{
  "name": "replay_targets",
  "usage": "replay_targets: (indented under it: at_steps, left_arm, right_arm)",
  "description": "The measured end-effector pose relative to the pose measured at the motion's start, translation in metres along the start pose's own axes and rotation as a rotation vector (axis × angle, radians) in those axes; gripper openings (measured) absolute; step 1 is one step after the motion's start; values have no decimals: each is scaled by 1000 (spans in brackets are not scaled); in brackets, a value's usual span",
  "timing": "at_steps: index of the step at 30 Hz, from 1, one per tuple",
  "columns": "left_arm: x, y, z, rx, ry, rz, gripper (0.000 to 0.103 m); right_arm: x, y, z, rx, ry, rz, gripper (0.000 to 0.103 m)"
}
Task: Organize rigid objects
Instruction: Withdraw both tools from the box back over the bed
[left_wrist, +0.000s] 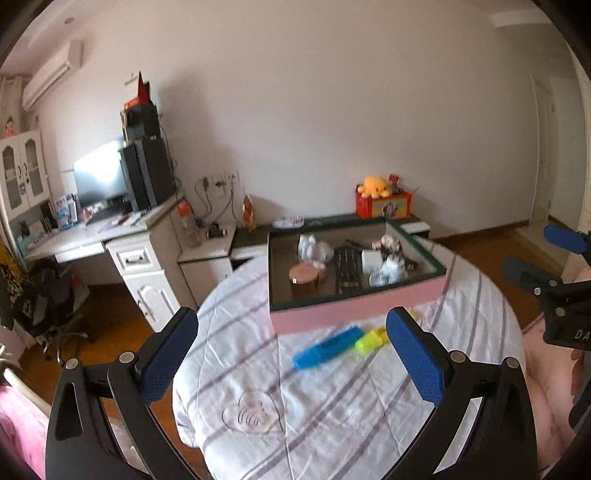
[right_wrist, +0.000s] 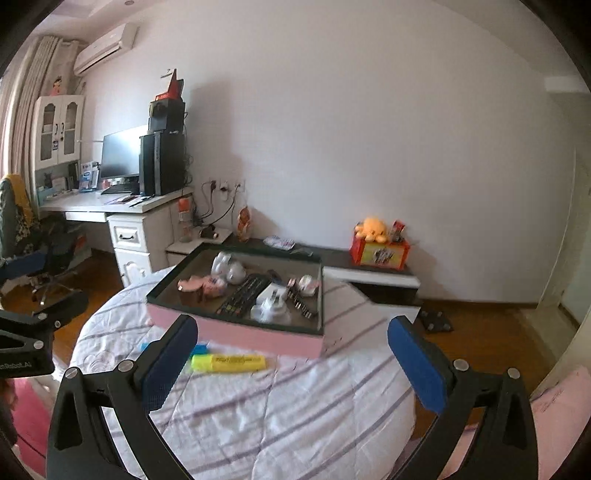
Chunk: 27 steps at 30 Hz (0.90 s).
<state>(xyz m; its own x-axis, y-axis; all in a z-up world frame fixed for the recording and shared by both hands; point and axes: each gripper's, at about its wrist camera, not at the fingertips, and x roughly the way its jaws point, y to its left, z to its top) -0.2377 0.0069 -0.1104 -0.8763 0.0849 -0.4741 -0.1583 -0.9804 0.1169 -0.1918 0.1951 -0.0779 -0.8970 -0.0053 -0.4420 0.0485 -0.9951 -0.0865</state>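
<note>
You can read very little here. Off to the left of your right gripper (right_wrist: 291, 363), the black body of the left gripper (right_wrist: 22, 354) carries white lettering that ends in "Robot.AI"; its start is cut off. From the left wrist view, the right gripper's black body (left_wrist: 569, 328), far to the right, shows the white letters "DA", the rest out of frame. The print on the yellow highlighter (right_wrist: 229, 362) just ahead is too blurred to read.

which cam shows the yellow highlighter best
The right wrist view: the yellow highlighter lies side-on in front of the pink box, whole length visible. The left wrist view shows it blurred and foreshortened, its far end hidden behind a gripper finger.
</note>
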Motion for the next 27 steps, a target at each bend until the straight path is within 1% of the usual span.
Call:
replay_targets:
  at_steps: [4,13,15,19,22,24,27]
  left_arm:
    - [10,3,-5,4,30,25,103]
    - [33,11,-10,13,72,3,103]
    - [42,16,-11,7,89,-2,103]
    - [61,26,-13,-4,127,19,103]
    - [75,33,-16,-11,158,12,103]
    - [85,36,-17,-6,175,24,103]
    - [97,42,-17,-12,190,15,103]
  right_arm:
    - [10,1,-8,1,33,-4,103]
    - [34,4,-17,21,92,6,103]
    - [43,7,-21,23,119,5,103]
    - [68,17,-33,35,185,27,103]
    - [91,31,-42,32,242,51,103]
    - [105,41,-48,28,277,50,103]
    - [127,54,-55,55,333,66,103]
